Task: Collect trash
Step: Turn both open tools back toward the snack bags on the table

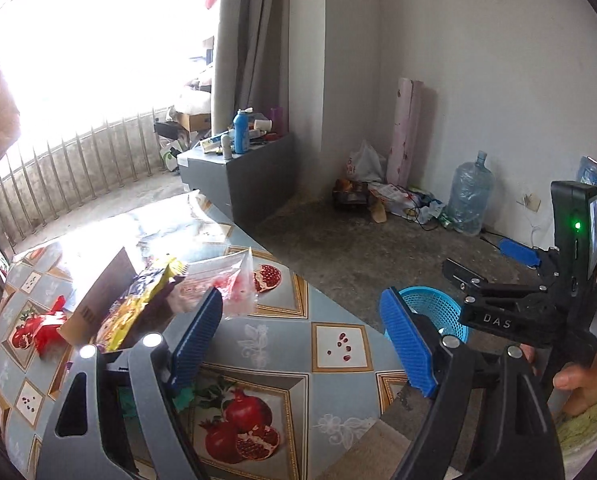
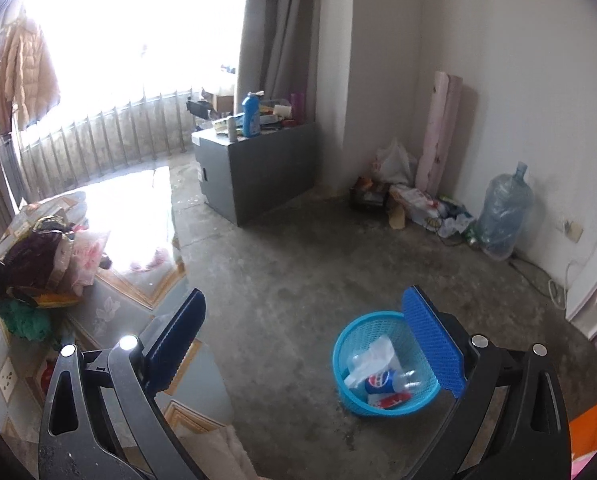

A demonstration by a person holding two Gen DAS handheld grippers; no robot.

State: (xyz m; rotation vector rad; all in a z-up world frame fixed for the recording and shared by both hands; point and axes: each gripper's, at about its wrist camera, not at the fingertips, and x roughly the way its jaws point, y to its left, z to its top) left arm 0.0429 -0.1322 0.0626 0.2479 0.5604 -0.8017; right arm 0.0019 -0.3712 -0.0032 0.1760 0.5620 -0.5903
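Note:
A blue mesh trash basket [image 2: 378, 372] stands on the concrete floor and holds a plastic bottle, white wrappers and a red packet. My right gripper [image 2: 302, 336] hangs open above the floor beside the basket, with nothing between its blue pads. On the table with the pomegranate-print cloth [image 1: 282, 360] lie a yellow and purple snack bag [image 1: 138, 304], a clear plastic bag [image 1: 226, 280], a cardboard piece [image 1: 102, 292] and a red wrapper [image 1: 46, 328]. My left gripper [image 1: 302, 312] is open above the table's near edge, empty. The basket [image 1: 438, 308] shows partly behind its right finger.
A grey cabinet [image 2: 254, 168] with bottles on top stands near the balcony railing. Bags, a pink roll [image 2: 438, 132] and a large water jug [image 2: 502, 212] sit along the far wall. The right gripper's body [image 1: 538, 300] and a hand appear at the right of the left wrist view.

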